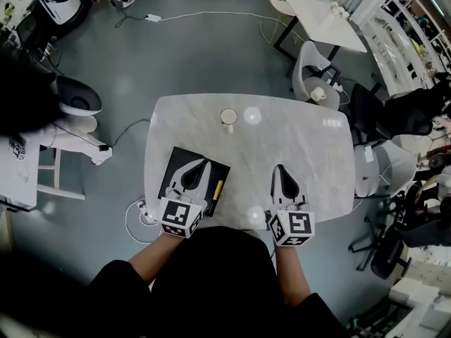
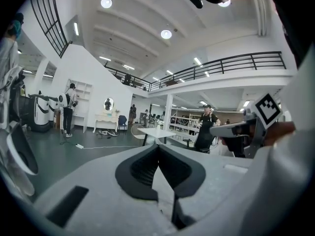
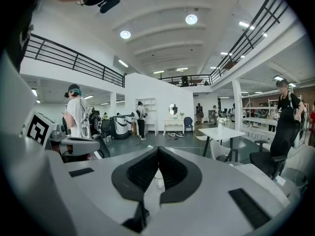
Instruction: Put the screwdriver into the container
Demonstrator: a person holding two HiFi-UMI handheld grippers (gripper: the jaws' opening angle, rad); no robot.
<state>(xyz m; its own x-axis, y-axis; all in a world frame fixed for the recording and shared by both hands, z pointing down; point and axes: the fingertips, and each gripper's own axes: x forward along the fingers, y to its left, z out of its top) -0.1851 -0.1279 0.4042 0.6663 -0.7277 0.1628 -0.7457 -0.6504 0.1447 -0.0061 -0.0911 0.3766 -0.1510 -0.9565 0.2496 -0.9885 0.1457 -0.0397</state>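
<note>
The screwdriver [image 1: 216, 192], with a yellow and black handle, lies on the right edge of a black mat [image 1: 179, 158] at the table's near left. The container, a small white cup [image 1: 228, 117], stands upright near the far middle of the table. My left gripper [image 1: 204, 163] [image 2: 158, 147] hovers over the mat just left of the screwdriver, shut with nothing in it. Over bare marble to the right, my right gripper [image 1: 280, 167] [image 3: 158, 149] is also shut and empty. Both point away from me, toward the far edge.
The pale marble table [image 1: 296, 136] has rounded corners. White chairs [image 1: 315, 76] and a second white table [image 1: 325, 20] stand beyond the far right corner. On the floor at left are a cable [image 1: 134, 220] and a white machine [image 1: 70, 111].
</note>
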